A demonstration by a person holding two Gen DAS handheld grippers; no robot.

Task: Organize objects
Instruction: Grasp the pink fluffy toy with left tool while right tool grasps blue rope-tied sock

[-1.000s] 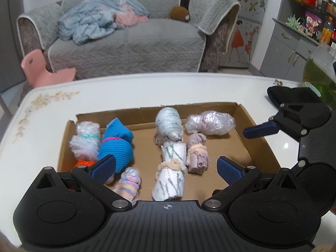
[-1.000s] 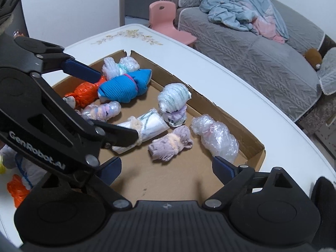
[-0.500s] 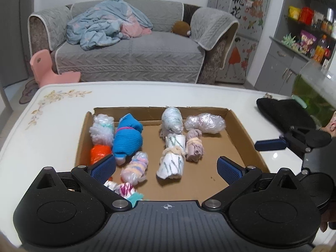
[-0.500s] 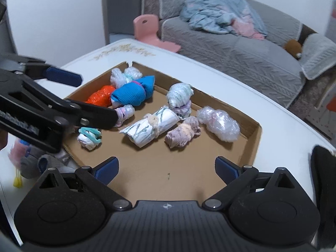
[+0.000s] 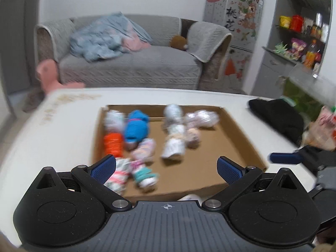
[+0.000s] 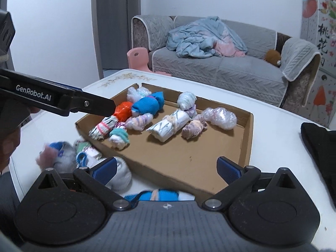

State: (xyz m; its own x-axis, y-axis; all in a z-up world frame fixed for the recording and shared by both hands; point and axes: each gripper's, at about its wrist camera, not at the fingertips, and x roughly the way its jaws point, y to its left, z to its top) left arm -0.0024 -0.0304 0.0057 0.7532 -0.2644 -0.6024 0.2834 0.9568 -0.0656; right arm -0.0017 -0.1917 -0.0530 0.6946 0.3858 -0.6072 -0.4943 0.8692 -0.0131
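surface: white table (image 6: 273,130), cardboard tray (image 6: 248,138) | room: grey sofa (image 6: 220,67) | left fingers released | right fingers opening, empty

The box (image 6: 247,138) is plain brown cardboard on a white table (image 6: 279,126). Inside lie rolled bundles — one bright blue (image 6: 147,105), one orange (image 6: 124,110), one white with green streaks (image 6: 170,125), one mauve (image 6: 194,128). The sofa (image 6: 231,69) is grey — its blanket (image 6: 201,40) pale blue.

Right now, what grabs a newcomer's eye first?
The cardboard tray mid-table, holding bundled sock rolls, chiefly a bright blue roll beside an orange roll at its far left. More loose rolls lie on the white table outside the tray's near-left corner.
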